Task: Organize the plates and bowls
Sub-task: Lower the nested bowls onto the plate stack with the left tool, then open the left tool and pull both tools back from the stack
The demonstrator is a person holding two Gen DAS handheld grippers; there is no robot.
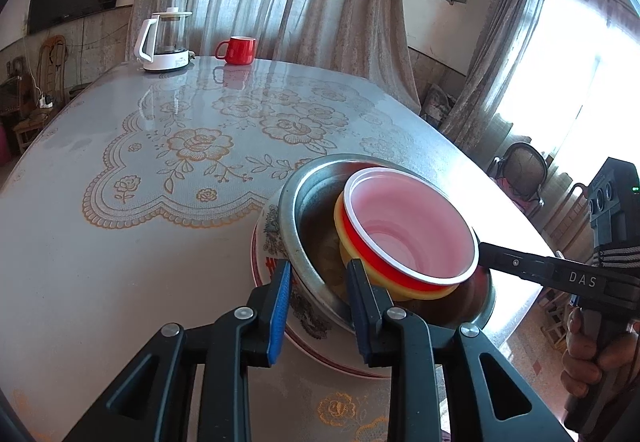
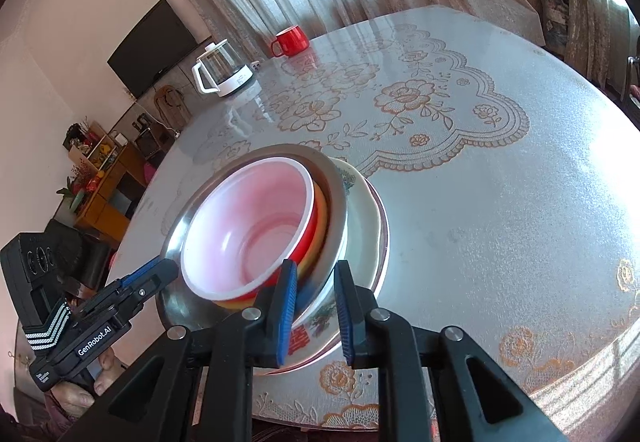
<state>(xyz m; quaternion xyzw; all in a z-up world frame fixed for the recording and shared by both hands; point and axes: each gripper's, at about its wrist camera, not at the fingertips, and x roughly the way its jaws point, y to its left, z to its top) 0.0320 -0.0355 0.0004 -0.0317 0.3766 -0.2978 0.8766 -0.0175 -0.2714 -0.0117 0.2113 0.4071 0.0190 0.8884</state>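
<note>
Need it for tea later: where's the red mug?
In both views the red mug stands at the table's far edge, beside the white kettle.

Nested bowls (image 1: 412,238) between left fingers (image 1: 280,306)

"DAS" on right tool (image 1: 480,254), "GenRobot.AI" on left tool (image 2: 168,270)

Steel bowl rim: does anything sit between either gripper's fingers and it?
Nothing visible does. The left gripper straddles the steel bowl rim, and the right gripper straddles its opposite rim together with the patterned plate edge.
</note>
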